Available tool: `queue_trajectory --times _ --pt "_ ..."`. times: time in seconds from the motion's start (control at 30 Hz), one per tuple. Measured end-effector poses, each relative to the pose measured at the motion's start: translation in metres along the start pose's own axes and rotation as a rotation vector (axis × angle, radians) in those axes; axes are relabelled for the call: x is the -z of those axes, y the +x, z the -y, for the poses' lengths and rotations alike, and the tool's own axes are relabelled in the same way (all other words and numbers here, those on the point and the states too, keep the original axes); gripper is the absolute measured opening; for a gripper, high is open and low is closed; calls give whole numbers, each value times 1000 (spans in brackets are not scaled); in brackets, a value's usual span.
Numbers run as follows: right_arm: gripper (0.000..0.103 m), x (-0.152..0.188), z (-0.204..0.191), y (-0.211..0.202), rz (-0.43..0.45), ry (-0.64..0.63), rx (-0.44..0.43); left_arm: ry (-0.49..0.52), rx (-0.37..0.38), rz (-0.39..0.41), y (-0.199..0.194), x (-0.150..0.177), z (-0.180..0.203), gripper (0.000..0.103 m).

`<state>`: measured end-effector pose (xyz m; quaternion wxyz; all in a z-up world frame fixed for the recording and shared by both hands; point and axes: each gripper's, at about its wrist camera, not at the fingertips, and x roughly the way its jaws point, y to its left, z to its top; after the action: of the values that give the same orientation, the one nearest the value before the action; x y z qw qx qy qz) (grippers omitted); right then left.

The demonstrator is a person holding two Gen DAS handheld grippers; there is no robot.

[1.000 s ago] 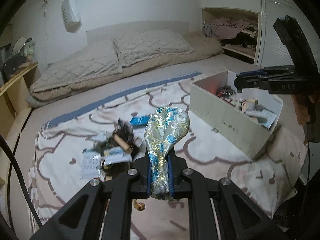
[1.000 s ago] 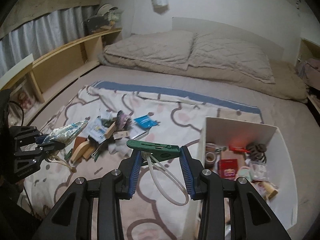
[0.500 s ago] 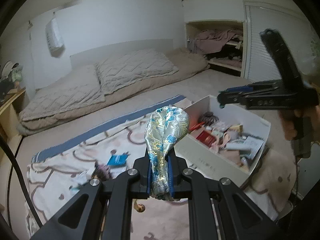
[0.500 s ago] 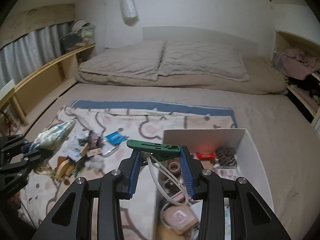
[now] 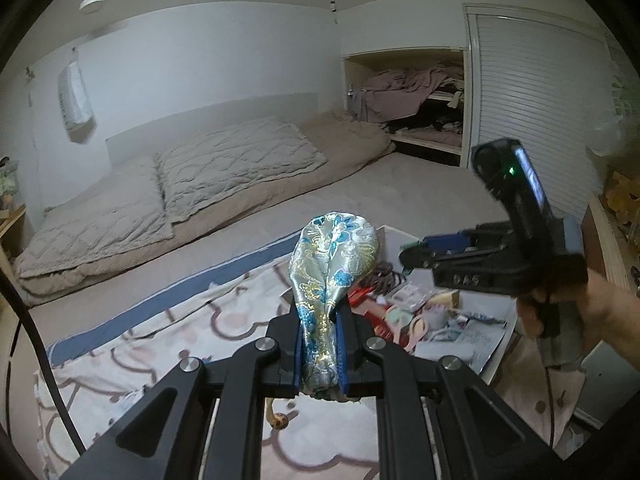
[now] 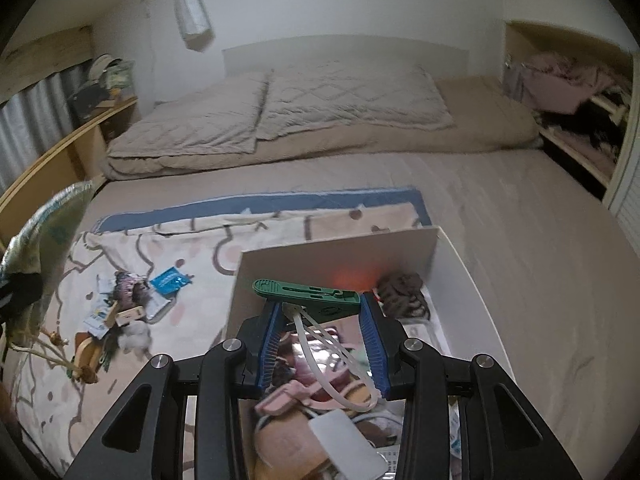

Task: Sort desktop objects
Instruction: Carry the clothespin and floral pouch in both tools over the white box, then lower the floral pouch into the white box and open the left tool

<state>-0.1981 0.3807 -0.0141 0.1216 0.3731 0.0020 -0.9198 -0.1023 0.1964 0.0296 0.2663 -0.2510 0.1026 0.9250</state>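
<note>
Both grippers have travelled from above the scattered clutter toward the white rectangular cardboard box (image 6: 336, 252), whose open top now sits directly beneath the right gripper (image 6: 322, 320). Right gripper pinches a green plastic clip (image 6: 306, 294) crosswise between its blue ribbed pads, a white looped cord (image 6: 340, 364) dangling from the clip into the box. Box interior crowded: dark coiled hair ties (image 6: 404, 292) at the far corner, pink and tan soft items nearer. Left gripper (image 5: 322, 344) is clamped on a shiny silver brocade pouch with blue and gold floral stitching (image 5: 334, 264), pouch upright, puffed at its top, held above the patterned cream blanket (image 5: 160, 340) just beside the box's near-left wall. Remaining clutter (image 6: 120, 316) lies on the blanket left of the box, well apart from it. Smooth grey bedsheet (image 6: 520, 220) open to the right and beyond.
</note>
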Motion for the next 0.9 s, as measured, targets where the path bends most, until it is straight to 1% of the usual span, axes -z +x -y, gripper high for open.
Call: queue_trajectory --times 0.1,0.3,0.4,0.67,0.9 --pt "39 3 11 1 -20 42 -10 6 13 7 17 -8 9 13" --pt "39 5 20 1 -33 78 -7 -35 53 -5 55 -11 16 13" --pt "39 7 23 2 -45 88 -10 -48 67 -34 76 -10 21 13" --pt "39 17 22 7 -82 76 -45 -72 78 -73 119 -7 30 13" --pt "39 23 28 13 -103 84 -45 -99 77 -115 152 1 35 13"
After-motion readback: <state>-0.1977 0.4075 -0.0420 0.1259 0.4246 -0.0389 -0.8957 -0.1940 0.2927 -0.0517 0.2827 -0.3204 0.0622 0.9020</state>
